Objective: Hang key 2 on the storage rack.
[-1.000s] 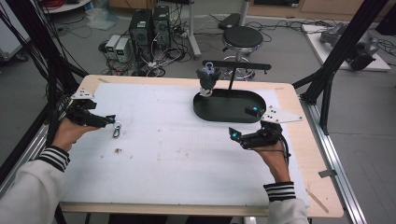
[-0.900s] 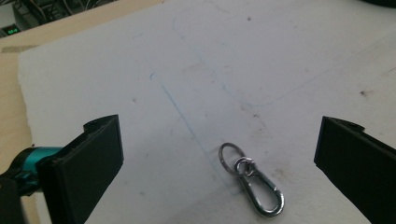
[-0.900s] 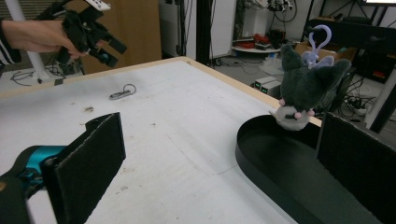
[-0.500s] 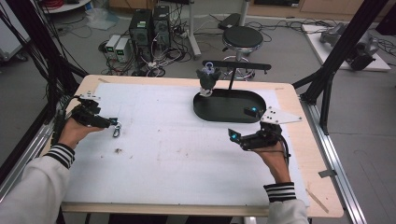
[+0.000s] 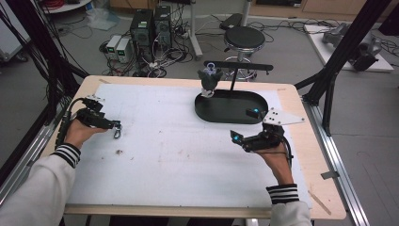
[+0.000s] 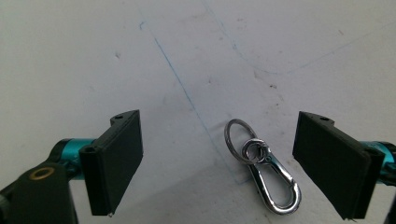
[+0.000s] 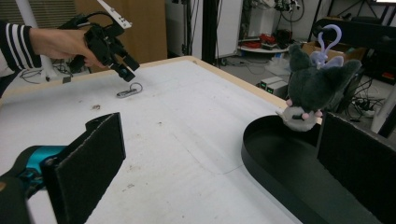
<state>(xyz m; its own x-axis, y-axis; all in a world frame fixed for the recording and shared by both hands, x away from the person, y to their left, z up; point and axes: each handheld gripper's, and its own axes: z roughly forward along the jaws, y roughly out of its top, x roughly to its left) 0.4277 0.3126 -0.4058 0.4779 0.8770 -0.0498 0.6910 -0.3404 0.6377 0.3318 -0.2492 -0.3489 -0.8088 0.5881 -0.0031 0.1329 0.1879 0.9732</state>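
A silver snap hook with a key ring [image 6: 266,172] lies flat on the white table top, at the left in the high view [image 5: 116,133]. My left gripper [image 6: 219,156] hovers just over it, pointing down. Its jaws have just been closing; the hook lies between them and the pads do not touch it. My right gripper [image 5: 243,125] stands open at the right, beside a black oval tray [image 5: 221,115], with nothing between its pads [image 7: 93,163]. A grey plush toy [image 7: 310,86] with a lilac hook hangs at the tray's far end.
A black T-shaped stand [image 5: 234,77] rises from the tray and carries the plush. A small dark speck [image 5: 118,152] lies near my left wrist. Beyond the table's far edge are a stool [image 5: 244,37] and computer cases [image 5: 150,23] on the floor.
My left gripper has sunk a little toward the snap hook. The right hand and the tray have stayed put.
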